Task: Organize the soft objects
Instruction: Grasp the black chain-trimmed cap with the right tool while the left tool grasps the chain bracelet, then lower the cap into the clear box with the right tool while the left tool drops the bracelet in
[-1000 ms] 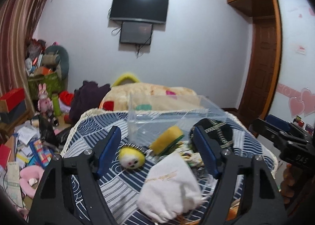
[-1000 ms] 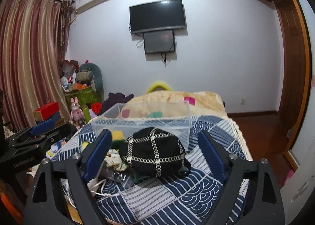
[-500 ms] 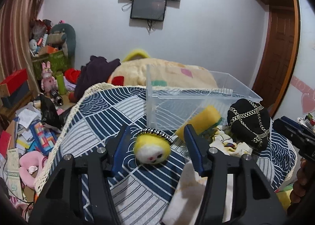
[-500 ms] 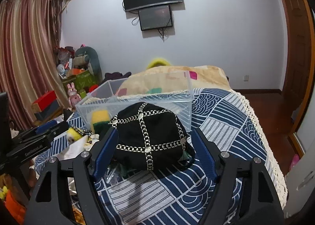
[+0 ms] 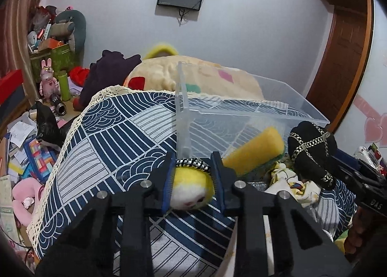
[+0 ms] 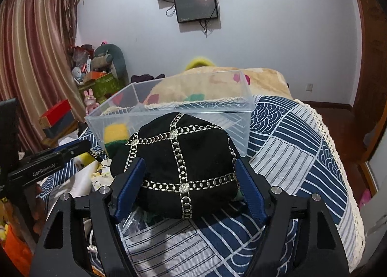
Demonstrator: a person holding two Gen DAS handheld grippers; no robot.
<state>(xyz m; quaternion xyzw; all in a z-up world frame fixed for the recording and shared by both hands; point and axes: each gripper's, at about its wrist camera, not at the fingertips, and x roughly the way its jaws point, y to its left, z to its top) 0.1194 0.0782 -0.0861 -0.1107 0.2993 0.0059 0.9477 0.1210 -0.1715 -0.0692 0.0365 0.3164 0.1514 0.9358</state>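
My left gripper (image 5: 192, 160) is shut on a small yellow plush toy (image 5: 191, 188) with a white face and a black-and-silver band, low over the blue patterned bedspread (image 5: 116, 146). My right gripper (image 6: 188, 168) has closed onto the sides of a black pouch with silver chain trim (image 6: 181, 163); the pouch also shows in the left wrist view (image 5: 312, 146). A clear plastic bin (image 5: 241, 117) stands just behind both; it also shows in the right wrist view (image 6: 174, 105). A yellow-and-green sponge (image 5: 254, 153) leans at the bin's front.
A white cloth and printed fabric (image 5: 290, 180) lie between the two grippers. A beige blanket (image 5: 193, 76) lies behind the bin. Left of the bed is floor clutter with a pink bunny toy (image 5: 48, 78). A wooden door (image 5: 343, 64) is at right.
Both grippers moved forward and down. The left jaws closed onto the yellow plush toy. The right jaws narrowed from wide open onto the black pouch.
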